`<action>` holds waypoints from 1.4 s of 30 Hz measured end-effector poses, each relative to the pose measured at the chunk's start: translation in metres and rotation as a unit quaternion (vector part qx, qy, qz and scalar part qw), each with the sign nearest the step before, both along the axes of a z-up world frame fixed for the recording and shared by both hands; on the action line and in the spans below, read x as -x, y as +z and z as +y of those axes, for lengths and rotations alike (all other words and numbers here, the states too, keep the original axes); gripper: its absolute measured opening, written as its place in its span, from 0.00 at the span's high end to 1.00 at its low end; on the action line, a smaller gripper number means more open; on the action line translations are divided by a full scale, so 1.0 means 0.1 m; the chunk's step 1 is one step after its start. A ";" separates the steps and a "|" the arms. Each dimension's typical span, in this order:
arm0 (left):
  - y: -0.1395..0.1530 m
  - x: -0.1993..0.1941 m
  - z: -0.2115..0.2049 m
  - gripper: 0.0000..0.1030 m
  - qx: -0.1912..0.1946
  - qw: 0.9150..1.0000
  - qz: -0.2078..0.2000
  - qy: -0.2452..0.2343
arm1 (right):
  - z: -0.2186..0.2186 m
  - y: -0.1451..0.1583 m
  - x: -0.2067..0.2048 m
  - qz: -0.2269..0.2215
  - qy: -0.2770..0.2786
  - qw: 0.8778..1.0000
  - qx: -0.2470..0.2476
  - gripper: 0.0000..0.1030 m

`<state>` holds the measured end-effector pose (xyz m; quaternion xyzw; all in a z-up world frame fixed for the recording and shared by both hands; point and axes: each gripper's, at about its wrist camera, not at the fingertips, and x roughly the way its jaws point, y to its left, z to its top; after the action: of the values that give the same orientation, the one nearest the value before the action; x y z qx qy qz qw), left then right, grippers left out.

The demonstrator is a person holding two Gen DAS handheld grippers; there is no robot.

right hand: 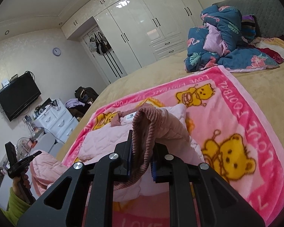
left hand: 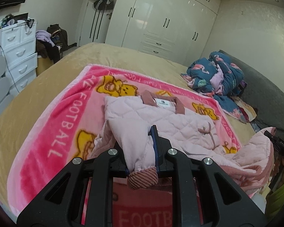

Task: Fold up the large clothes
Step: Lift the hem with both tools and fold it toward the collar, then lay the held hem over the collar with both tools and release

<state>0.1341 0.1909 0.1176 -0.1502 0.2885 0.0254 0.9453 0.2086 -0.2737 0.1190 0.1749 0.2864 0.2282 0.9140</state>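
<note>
A pale pink quilted jacket [left hand: 161, 117] with a dusty-pink corduroy collar lies on a pink "Football" bear blanket [left hand: 62, 124] on the bed. My left gripper [left hand: 140, 138] is shut on a sleeve of the jacket, its corduroy cuff [left hand: 142, 179] poking out behind the jaws. My right gripper [right hand: 142, 147] is shut on the other sleeve's corduroy cuff [right hand: 143, 132], held above the blanket [right hand: 236, 113]. The jacket body [right hand: 104, 138] lies to its left. The right gripper also shows in the left wrist view [left hand: 280, 147], and the left gripper in the right wrist view [right hand: 19, 164].
A bundled blue flamingo quilt [left hand: 215, 73] lies at the head of the tan bed [left hand: 47, 87], beside the grey headboard [left hand: 265, 87]. White drawers [left hand: 19, 51] and piled clothes stand left of the bed. A white wardrobe [left hand: 161, 19] fills the far wall. A TV [right hand: 19, 96] hangs on the wall.
</note>
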 end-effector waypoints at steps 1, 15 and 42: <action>0.01 -0.04 0.02 0.90 0.000 1.000 -0.002 0.002 | 0.01 0.01 -0.04 -0.001 0.000 1.000 0.000 0.87; 0.17 -0.80 0.23 0.89 -0.025 0.998 -0.018 0.046 | 0.22 0.30 -1.01 -0.023 -0.006 1.000 0.010 0.87; -0.45 -2.03 0.35 0.87 -0.084 0.992 0.061 0.078 | 0.31 -0.53 -2.51 0.090 -0.018 0.995 -0.029 0.72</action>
<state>0.3372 0.2261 0.0725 -0.0910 0.3295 0.1322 0.9304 0.4593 -0.2426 0.0661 0.2259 0.3575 0.2032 0.8831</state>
